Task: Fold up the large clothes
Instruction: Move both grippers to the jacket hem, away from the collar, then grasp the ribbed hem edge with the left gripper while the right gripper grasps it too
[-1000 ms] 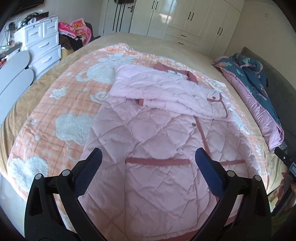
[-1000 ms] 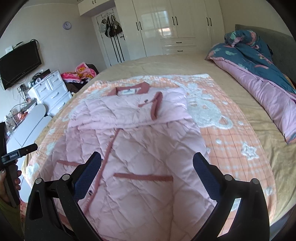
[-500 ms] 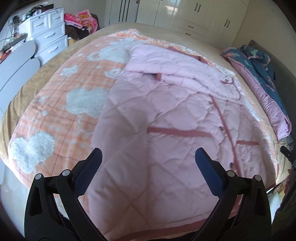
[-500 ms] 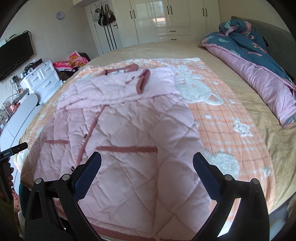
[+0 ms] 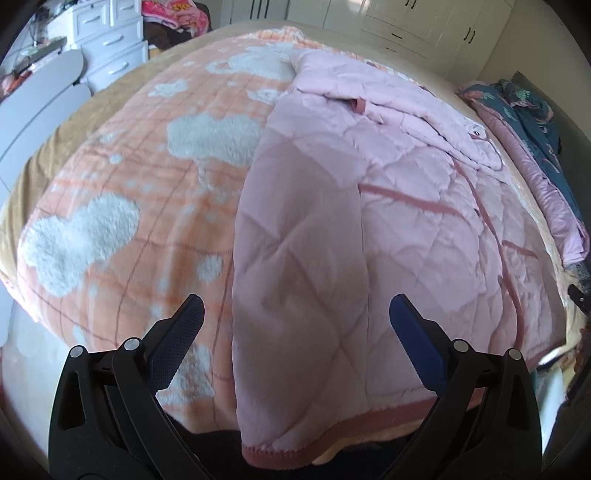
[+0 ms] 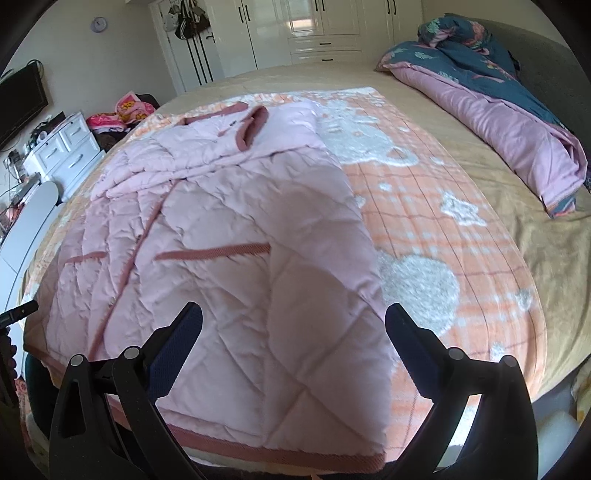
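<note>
A pink quilted coat (image 5: 332, 229) lies flat on the orange blanket (image 5: 129, 192), hem at the bed's near edge. Left gripper (image 5: 295, 317) and right gripper (image 6: 293, 317) hover above it, jaws wide, holding nothing. Only the right view shows the folded sleeve cuff (image 6: 251, 127), wall clock (image 6: 99, 24) and TV (image 6: 20, 99).

The bed (image 6: 424, 96) wears a tan sheet, and on it lie an orange-and-white blanket (image 6: 443, 236) (the pink quilted coat (image 6: 236, 236) spread flat on top) and a bunched blue-and-pink duvet (image 6: 498, 107) along the far side.
</note>
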